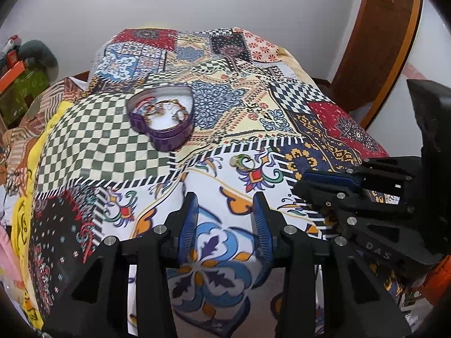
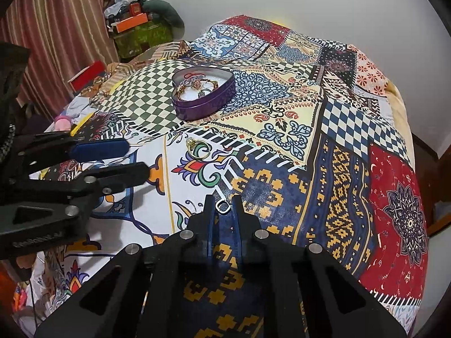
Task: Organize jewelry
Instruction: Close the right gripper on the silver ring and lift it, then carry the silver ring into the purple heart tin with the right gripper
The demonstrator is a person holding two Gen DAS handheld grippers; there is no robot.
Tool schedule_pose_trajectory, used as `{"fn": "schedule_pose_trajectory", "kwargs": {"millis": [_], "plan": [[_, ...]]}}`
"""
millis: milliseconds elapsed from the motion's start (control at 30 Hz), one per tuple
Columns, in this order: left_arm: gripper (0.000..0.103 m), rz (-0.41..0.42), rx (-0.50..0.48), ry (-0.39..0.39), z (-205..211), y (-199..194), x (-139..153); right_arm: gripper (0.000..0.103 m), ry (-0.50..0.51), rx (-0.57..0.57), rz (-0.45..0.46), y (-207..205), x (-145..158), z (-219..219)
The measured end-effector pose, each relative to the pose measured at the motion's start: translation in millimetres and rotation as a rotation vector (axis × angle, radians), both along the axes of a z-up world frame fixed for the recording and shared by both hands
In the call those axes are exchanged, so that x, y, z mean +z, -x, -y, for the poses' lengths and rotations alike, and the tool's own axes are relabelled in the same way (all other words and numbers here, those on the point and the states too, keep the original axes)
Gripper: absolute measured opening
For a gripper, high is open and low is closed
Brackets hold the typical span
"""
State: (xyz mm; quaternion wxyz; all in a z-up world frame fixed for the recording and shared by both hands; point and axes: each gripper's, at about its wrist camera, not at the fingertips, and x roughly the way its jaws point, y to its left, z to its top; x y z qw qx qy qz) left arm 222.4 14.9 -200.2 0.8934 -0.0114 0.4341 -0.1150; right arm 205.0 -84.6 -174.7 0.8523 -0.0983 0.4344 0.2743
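A purple heart-shaped tin point(image 1: 169, 138) point(image 2: 203, 104) stands open on the patchwork bedspread, with several rings and chains inside on a white lining. A gold ring point(image 1: 242, 161) point(image 2: 197, 149) lies loose on the cloth in front of the tin. My right gripper point(image 2: 223, 201) is shut on a small silver ring point(image 2: 222, 207), pinched at the fingertips just above the cloth. It shows in the left wrist view at the right edge point(image 1: 298, 183). My left gripper point(image 1: 225, 200) point(image 2: 135, 157) is open over the spread, short of the gold ring, with nothing between its fingers.
The patchwork bedspread point(image 1: 112, 146) point(image 2: 352, 169) covers a bed that slopes off on every side. A striped curtain point(image 2: 56, 28) and piled boxes point(image 2: 135, 19) stand to the left. A wooden door point(image 1: 375, 42) is at the right, a white wall behind.
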Motion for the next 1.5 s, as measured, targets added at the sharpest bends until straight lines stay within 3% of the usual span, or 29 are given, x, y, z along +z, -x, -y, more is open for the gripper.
{"fn": "schedule_pose_trajectory", "kwargs": {"millis": [500, 700, 767, 1033, 1500], "plan": [[0.036, -0.016, -0.066, -0.091, 31.9, -46.6, -9.9, 0.01, -0.077, -0.073, 0.03, -11.2, 13.6, 33.0], [0.031, -0.004, -0.058, -0.104, 33.2, -50.9, -11.9, 0.01, -0.096, -0.089, 0.037, -12.0, 16.5, 40.3], [0.025, 0.002, -0.063, -0.108, 34.7, -49.5, -12.7, 0.01, -0.098, -0.092, 0.041, -11.6, 17.9, 41.1], [0.024, 0.013, -0.054, -0.117, 35.2, -42.1, -9.7, 0.01, -0.106, -0.098, 0.058, -8.9, 26.6, 42.4], [0.024, 0.122, 0.018, -0.072, 2.3, -20.9, 39.1, 0.01, -0.12, -0.098, 0.122, -13.2, 57.2, 29.3]]}}
